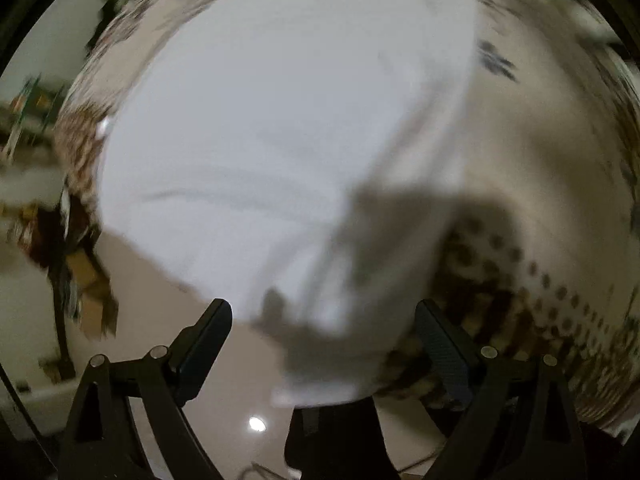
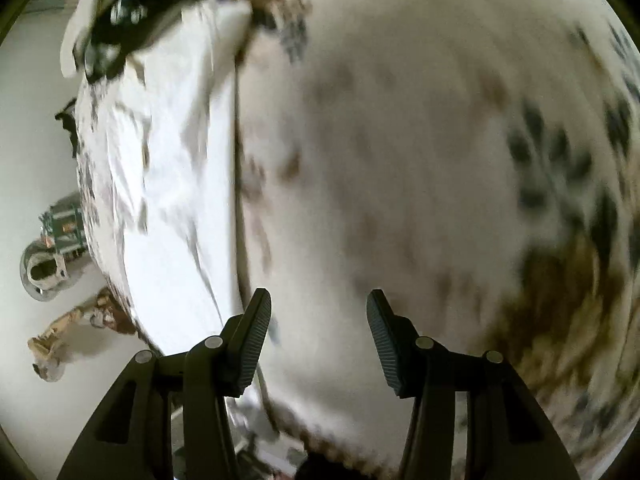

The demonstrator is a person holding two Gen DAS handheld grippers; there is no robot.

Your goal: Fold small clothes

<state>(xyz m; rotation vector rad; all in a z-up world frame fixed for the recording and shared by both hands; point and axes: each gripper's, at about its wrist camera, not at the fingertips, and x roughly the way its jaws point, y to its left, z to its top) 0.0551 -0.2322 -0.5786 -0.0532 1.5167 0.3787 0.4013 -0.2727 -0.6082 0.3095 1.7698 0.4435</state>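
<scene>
A white garment (image 1: 272,140) lies spread on a cream patterned cloth (image 1: 532,152) and fills most of the left wrist view, blurred by motion. Its near hem hangs over the surface's edge just ahead of my left gripper (image 1: 324,320), whose jaws stand wide open and empty. In the right wrist view the same white garment (image 2: 176,184) lies as a strip at the left on the patterned cloth (image 2: 400,152). My right gripper (image 2: 318,320) is open and empty above the cloth, to the right of the garment's edge.
The cloth-covered surface ends at the left in both views, with pale floor (image 2: 24,152) below. Clutter and boxes (image 1: 80,276) stand on the floor at the left. A round grey object (image 2: 42,276) and a crumpled brown item (image 2: 64,332) lie on the floor.
</scene>
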